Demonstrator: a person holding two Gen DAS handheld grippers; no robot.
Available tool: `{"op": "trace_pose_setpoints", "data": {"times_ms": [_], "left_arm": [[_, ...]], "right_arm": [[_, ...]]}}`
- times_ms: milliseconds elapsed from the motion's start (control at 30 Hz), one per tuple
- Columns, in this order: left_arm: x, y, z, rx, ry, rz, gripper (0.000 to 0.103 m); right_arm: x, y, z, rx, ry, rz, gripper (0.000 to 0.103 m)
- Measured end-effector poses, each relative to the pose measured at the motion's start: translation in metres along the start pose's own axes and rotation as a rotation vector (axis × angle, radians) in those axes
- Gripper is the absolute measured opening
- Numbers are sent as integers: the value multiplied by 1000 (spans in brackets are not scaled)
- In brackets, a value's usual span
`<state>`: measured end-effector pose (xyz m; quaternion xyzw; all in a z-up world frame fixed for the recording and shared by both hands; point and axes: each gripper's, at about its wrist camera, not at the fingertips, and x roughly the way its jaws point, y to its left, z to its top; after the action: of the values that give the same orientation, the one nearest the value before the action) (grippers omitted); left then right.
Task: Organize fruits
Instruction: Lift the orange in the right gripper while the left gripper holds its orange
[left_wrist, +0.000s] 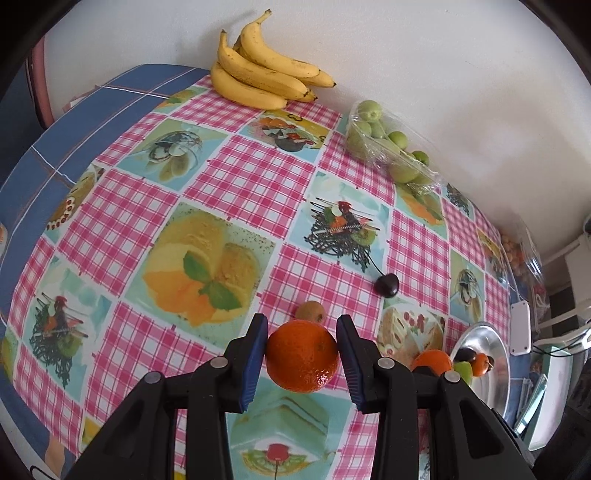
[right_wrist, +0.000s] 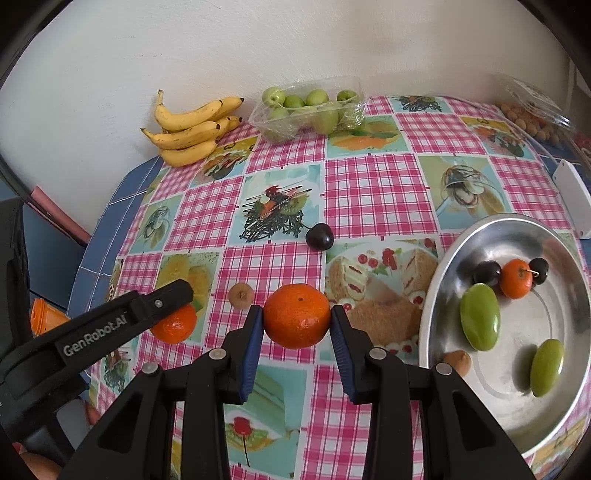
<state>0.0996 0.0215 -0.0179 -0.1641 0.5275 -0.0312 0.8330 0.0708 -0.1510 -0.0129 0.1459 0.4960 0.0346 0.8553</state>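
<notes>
My left gripper (left_wrist: 302, 354) is shut on an orange mandarin (left_wrist: 302, 356), its blue pads pressing both sides, above the checked tablecloth (left_wrist: 236, 177). My right gripper (right_wrist: 296, 317) is shut on a second mandarin (right_wrist: 297, 315) in the same way. In the right wrist view a finger (right_wrist: 162, 301) of the left gripper reaches in from the left over its mandarin (right_wrist: 173, 324). A metal plate (right_wrist: 517, 236) at the right holds two green fruits (right_wrist: 480, 321), a small mandarin (right_wrist: 516, 278) and dark cherries (right_wrist: 487, 272).
A loose dark cherry (right_wrist: 319, 237) and a small brown fruit (right_wrist: 241, 294) lie mid-table. Bananas (right_wrist: 192, 127) and a clear tub of green fruits (right_wrist: 310, 107) stand by the wall. Another brown fruit (right_wrist: 457, 362) sits at the plate's rim. A white box (right_wrist: 570, 195) lies at the far right.
</notes>
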Motion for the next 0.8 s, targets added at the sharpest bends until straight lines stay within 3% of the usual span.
{"op": "trace_pose_setpoints", "data": {"times_ms": [667, 800], "left_arm": [[-4, -39, -18, 88, -14, -12, 41], [2, -34, -16, 68, 8, -14, 41]], "right_arm": [[-17, -43, -3, 93, 4, -49, 38], [-19, -52, -3, 112, 8, -59, 38]]}}
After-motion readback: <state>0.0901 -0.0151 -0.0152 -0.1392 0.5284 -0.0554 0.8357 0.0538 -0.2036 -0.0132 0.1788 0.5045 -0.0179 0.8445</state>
